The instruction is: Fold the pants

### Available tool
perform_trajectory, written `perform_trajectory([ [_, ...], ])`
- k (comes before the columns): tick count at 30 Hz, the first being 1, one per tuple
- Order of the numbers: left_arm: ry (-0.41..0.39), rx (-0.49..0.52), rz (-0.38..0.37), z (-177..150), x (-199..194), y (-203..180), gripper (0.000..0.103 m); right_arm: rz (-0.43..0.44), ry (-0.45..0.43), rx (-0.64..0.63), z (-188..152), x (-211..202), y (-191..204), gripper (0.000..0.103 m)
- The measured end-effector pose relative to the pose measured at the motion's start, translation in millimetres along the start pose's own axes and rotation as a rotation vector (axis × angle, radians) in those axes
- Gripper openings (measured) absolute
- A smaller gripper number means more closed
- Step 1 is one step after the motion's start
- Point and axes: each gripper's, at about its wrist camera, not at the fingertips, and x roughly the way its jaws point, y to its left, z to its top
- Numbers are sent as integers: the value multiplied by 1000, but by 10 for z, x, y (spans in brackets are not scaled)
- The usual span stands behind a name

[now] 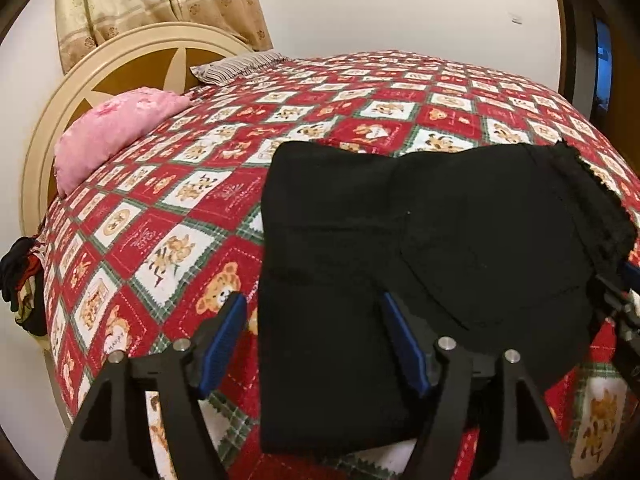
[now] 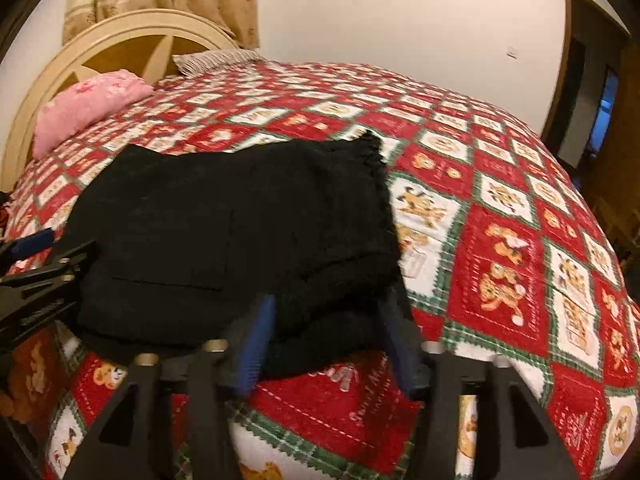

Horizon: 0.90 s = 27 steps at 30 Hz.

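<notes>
Black pants (image 1: pixel 420 248) lie folded in a thick stack on a red patchwork bear quilt (image 1: pixel 200 184). In the left wrist view my left gripper (image 1: pixel 312 312) is open, its blue-padded fingers astride the stack's left near edge, not closed on the cloth. In the right wrist view the pants (image 2: pixel 240 232) fill the middle. My right gripper (image 2: pixel 328 312) is open, its fingers at the stack's near right corner, with cloth between them. The left gripper shows at the left edge of the right wrist view (image 2: pixel 36 256). The right gripper shows at the right edge of the left wrist view (image 1: pixel 624 300).
A pink pillow (image 1: pixel 116 128) and a striped pillow (image 1: pixel 236 66) lie by the cream round headboard (image 1: pixel 48 128). Curtains (image 1: pixel 160 0) hang behind. A doorway (image 2: pixel 588 92) is at the right. Dark clothes (image 1: pixel 20 280) hang off the bed's left side.
</notes>
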Motion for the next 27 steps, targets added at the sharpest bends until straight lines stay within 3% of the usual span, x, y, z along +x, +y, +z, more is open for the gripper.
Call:
perform_trajectory([
  [2, -7, -2, -16, -2, -115, 31, 73, 10, 20, 61, -1, -56, -83, 70],
  [6, -38, -4, -23, -49, -347, 73, 91, 41, -3, 202, -95, -359, -189, 70],
  [14, -52, 1, -51, -245, -745, 71, 97, 83, 32, 306, -472, -778, -82, 70],
  [21, -112, 37, -55, -403, -1120, 37, 102, 102, 30, 311, -637, -1082, 30, 70],
  [27, -95, 50, -61, -477, -1166, 15, 103, 61, 14, 281, -682, -1232, 71, 70],
])
